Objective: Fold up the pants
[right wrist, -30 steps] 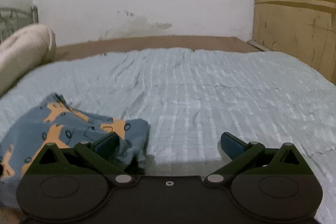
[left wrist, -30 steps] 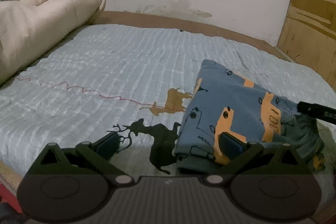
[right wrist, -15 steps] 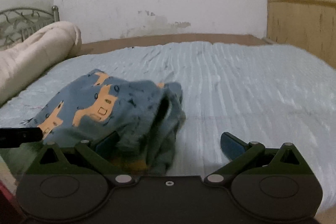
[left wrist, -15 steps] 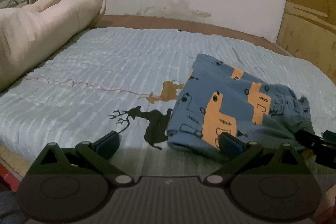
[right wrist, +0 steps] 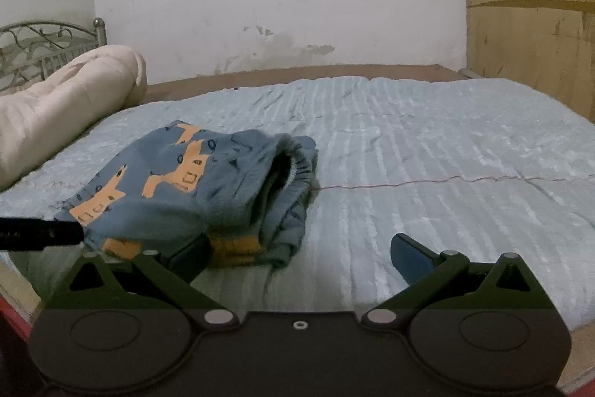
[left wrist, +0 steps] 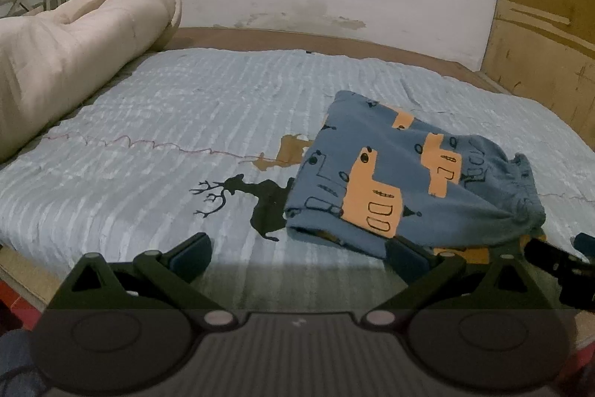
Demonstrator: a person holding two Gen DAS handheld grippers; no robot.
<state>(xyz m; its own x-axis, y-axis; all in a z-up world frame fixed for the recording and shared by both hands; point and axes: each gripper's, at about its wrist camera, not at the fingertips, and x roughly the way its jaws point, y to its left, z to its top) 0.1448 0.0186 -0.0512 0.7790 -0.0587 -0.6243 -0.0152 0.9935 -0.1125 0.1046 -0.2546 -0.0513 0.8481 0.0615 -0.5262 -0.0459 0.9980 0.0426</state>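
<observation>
We find the pants (left wrist: 409, 181) lying as a compact folded bundle on the pale blue bedspread (left wrist: 186, 136), toward the near edge of the bed and well apart from the rolled cream quilt (left wrist: 74, 39) at the far left. In the left wrist view the bundle covers part of the deer print (left wrist: 256, 196) on the spread. The elastic waistband gapes open on the bundle's right side, and the layers there look loose, not squared, which we judge is why both tools sit close by.

Our left gripper (left wrist: 297, 255) has its fingers spread wide and holds nothing; its right finger sits at the near edge of the bundle, whether touching we cannot tell, while its left finger is over bare bedspread. Our right gripper (right wrist: 301, 255) is likewise spread and empty, with its left finger at the near right corner of the pants and its right finger over open bedspread.

We take the spread jaws and low, near position as a sign that the folding is largely done, and that what remains is tidying the waistband end. The soft knit will likely slump if nudged carelessly.
</observation>
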